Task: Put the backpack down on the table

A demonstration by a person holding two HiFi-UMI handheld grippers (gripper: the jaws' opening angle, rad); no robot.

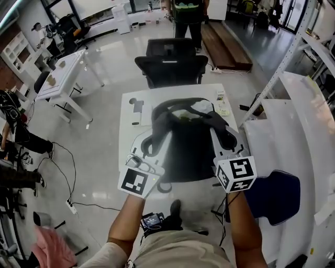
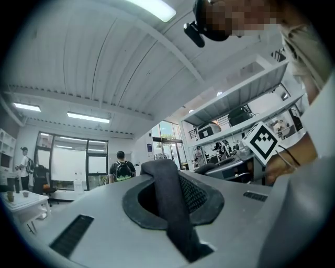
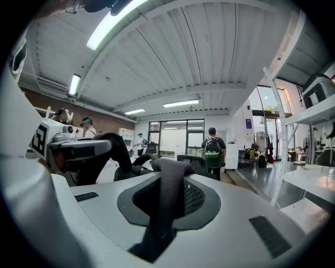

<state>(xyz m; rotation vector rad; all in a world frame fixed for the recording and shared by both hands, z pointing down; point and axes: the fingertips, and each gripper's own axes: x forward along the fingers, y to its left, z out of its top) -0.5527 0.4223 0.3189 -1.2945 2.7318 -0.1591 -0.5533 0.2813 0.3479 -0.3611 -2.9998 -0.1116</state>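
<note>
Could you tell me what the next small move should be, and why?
Probably lower both hands a little. The left gripper and right gripper are each shut on a shoulder strap, with the backpack over the table, so easing down should land it.

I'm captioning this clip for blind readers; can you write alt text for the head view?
Seen from above, the left gripper and right gripper hold a black backpack by its shoulder straps over a white table. A black office chair stands at the table's far side, and a person stands farther off.
</note>
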